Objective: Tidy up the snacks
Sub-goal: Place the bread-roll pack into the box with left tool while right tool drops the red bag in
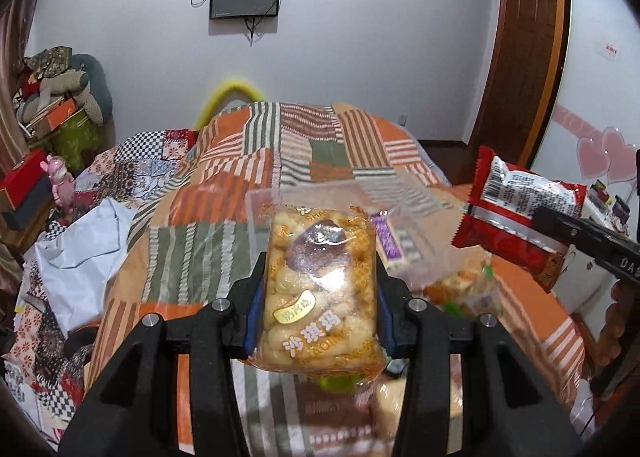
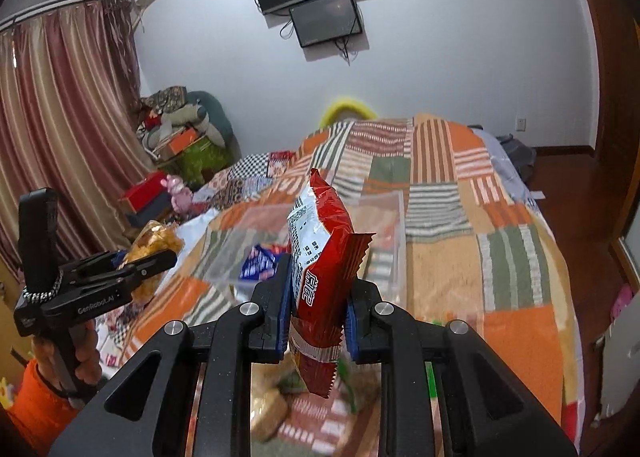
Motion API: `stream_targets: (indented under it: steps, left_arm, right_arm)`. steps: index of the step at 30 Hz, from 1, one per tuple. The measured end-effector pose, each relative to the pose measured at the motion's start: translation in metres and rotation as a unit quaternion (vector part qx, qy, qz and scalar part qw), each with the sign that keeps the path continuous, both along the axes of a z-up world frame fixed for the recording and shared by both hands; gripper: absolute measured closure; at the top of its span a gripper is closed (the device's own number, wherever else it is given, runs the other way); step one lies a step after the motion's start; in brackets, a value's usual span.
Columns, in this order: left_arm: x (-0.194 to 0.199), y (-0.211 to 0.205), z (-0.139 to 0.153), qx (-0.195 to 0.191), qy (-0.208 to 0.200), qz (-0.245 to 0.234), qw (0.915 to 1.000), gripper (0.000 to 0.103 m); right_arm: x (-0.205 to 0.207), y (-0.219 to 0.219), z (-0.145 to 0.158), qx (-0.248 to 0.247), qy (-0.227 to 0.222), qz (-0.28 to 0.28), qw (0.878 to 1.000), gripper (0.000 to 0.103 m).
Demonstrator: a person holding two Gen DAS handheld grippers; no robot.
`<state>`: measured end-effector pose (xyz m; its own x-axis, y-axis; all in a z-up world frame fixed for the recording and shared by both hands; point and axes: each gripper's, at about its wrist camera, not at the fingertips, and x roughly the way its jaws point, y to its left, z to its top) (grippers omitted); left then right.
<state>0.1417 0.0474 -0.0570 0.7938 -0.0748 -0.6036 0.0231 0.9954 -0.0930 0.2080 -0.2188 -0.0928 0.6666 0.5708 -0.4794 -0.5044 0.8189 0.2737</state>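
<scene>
The left tongs [image 1: 320, 309] are clamped across a clear-wrapped pack of pale puffed snacks [image 1: 320, 289], held upright and clear of the bed [image 1: 200, 241]. The right tongs [image 2: 318, 317] are pinched on the crimped seam of a glossy red packet [image 2: 326, 257], probably for a slim, firm hold. Just beyond, a transparent box [image 2: 384, 225] is seen on the quilt, likely the destination.

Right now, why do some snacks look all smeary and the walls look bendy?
Left wrist view: the clear yellow-biscuit packet is sharp with shiny glare, but loose snacks behind are motion-blurred. Right wrist view: the red foil packet is crisp; snacks underneath smear. Both fisheye lenses curve the walls.
</scene>
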Motion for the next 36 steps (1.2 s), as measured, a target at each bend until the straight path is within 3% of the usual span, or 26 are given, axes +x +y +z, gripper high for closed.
stream_targets:
  steps: [12,29,36]
  left_arm:
    - [0.06,-0.018,-0.006,0.001,0.012,-0.015,0.9998,0.058]
    - [0.138,-0.053,-0.062,-0.001,0.097,-0.042,0.9944,0.058]
    - [0.151,-0.055,-0.082,0.003,0.129,-0.043,0.9908,0.058]
  right_arm:
    - [0.041,0.014,-0.002,-0.007,-0.002,-0.035,0.999,0.083]
    - [0.088,0.043,-0.037,-0.073,0.034,-0.053,0.995,0.083]
    - [0.092,0.042,-0.046,-0.09,0.05,-0.045,0.994,0.083]
